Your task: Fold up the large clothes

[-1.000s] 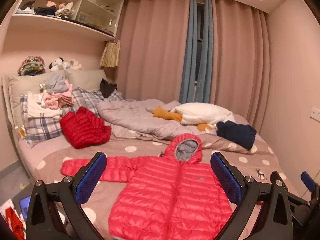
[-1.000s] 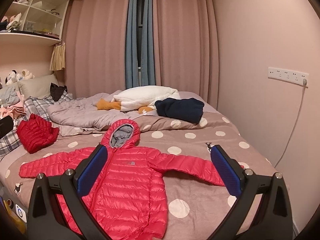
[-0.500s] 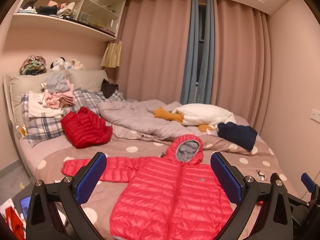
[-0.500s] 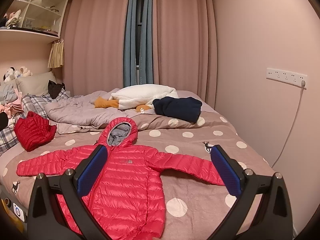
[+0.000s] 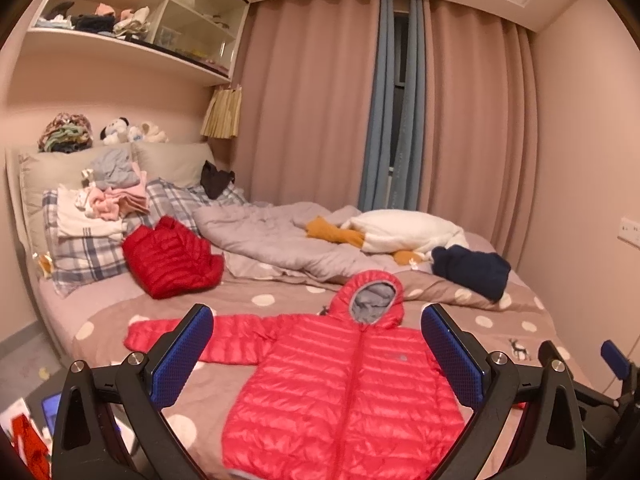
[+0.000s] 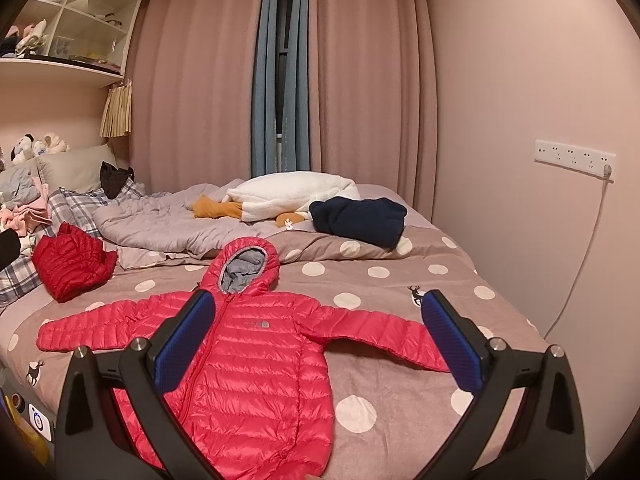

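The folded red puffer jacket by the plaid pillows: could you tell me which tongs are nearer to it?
Left. The left tongs hang open with the folded red jacket just ahead-left; from the right tongs, also open, it lies far off to the left.

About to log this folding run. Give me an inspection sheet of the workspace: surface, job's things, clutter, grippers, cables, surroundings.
Surface: bed with a polka-dot cover; rumpled grey quilt at the far end.
Job's things: pink hooded puffer jacket lies flat, front up, zipped, both sleeves spread out, unfolded.
Clutter: bundled red puffer jacket, navy garment, white and orange plush, clothes pile on the plaid pillows.
Grippers: left gripper open, holding nothing; right gripper open, holding nothing; both above the jacket.
Cables: white cord hangs from the wall socket strip.
Surroundings: closed pink curtains, wall shelves with items.
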### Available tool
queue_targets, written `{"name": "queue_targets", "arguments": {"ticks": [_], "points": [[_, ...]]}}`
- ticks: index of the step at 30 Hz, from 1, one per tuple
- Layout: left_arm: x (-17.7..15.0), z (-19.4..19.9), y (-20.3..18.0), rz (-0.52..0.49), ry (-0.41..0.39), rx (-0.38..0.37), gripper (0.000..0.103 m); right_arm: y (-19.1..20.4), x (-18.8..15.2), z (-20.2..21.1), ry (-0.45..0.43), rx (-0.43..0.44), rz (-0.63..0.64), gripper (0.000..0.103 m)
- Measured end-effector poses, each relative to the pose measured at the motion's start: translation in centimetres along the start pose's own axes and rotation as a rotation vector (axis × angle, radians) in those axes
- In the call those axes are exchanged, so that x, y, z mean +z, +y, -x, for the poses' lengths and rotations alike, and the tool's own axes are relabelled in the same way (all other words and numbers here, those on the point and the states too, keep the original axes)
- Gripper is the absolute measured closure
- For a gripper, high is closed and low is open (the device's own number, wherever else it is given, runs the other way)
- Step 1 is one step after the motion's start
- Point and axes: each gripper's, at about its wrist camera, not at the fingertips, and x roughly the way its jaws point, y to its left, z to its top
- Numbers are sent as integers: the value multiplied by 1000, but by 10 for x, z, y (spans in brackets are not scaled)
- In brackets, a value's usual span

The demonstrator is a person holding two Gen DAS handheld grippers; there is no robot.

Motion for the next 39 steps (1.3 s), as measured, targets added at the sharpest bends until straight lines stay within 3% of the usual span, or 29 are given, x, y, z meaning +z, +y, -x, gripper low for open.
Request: {"name": "queue_targets", "arguments": {"ticks": [14,21,26,32,37,39], "points": [[-1,7,6,15,-24,32,0,-2,7,9,-31,20,-10,0],[-2,-10,10,18,-10,32,0,0,5,-5,-6,26,-22,0],[0,-37,12,13,6,23,0,1,5,-25,13,19,-51,0],[0,-87,34,84,51,-25,0,-13,3,-68,59,-31,-116,0],[-8,-148,76,176,127,17,0,-59,-12,-125,144,-50,-258,0],[-19,-179,106,247,183,69,0,-89,-26,-151,188,-109,-355,0]]}}
